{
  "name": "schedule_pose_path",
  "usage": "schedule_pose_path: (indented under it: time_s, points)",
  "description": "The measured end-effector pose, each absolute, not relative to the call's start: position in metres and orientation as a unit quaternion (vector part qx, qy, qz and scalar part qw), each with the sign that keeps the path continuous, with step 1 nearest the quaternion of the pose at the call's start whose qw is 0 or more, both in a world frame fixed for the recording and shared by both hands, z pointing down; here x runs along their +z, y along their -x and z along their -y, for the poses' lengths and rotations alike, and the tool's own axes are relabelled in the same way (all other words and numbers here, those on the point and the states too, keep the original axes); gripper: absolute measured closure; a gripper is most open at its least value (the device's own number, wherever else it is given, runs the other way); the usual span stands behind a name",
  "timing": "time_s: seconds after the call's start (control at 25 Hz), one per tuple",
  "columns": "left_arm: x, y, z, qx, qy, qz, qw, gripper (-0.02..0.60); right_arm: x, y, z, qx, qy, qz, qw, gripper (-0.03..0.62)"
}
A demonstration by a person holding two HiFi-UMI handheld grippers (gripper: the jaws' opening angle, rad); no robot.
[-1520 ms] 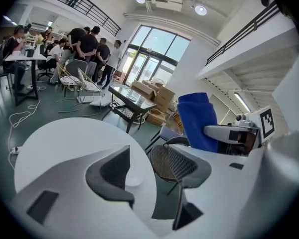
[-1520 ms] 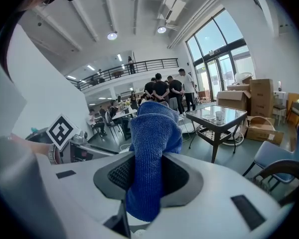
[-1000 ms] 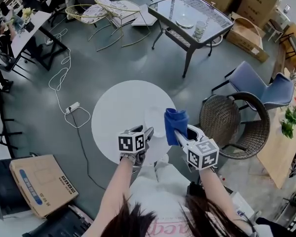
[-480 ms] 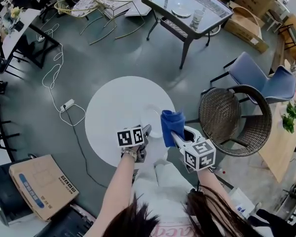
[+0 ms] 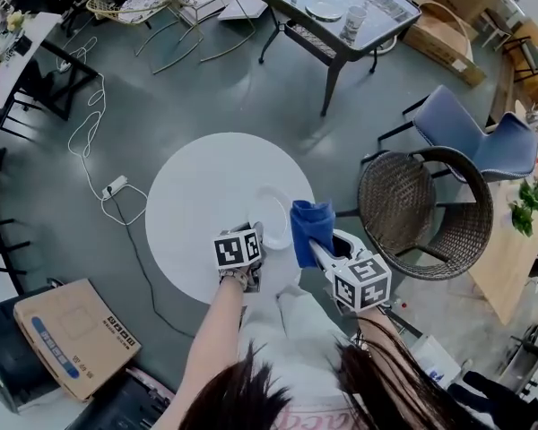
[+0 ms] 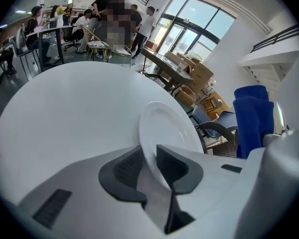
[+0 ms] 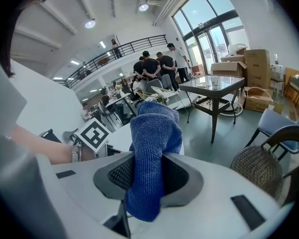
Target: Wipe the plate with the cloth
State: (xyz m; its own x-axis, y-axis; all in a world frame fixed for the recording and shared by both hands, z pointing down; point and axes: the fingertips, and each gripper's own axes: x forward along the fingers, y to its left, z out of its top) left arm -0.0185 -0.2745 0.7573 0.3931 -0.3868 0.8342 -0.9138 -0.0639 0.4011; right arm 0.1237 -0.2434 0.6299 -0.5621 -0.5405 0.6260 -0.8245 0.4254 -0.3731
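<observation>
The left gripper's (image 5: 254, 233) jaws have just been closing on the rim of the plate (image 5: 271, 211), which sits by the worktop's (image 5: 193, 195) near edge. The right gripper (image 5: 317, 245) clamps the cloth (image 5: 310, 222). With so thin a rim pinch, wiping pressure could tip the plate or let it slip.

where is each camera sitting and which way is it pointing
Head view: on the person's head, looking steeply down at the round white table; both forearms, left gripper and right gripper show.
Left gripper view: on the left gripper, looking along its jaws, which have just been closing on the rim of the plate.
Right gripper view: on the right gripper, looking along jaws shut on the blue cloth; the left wrist shows.
Head and left gripper views share plate, cloth and table.
</observation>
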Motion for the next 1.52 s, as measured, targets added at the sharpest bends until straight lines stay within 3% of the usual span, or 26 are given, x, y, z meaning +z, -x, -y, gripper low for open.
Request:
schedule_pose_path:
  time_s: [0.68, 1.52]
  points:
    - [0.722, 0.028, 0.267, 0.069, -0.722, 0.422, 0.543, 0.561, 0.621, -0.112, 0.237, 0.327, -0.416, 0.822, 0.21, 0.461]
    - [0.598, 0.041, 0.278, -0.043, -0.784, 0.396, 0.475, 0.562, 0.539, -0.089, 0.254, 0.25, -0.419, 0.858, 0.162, 0.461]
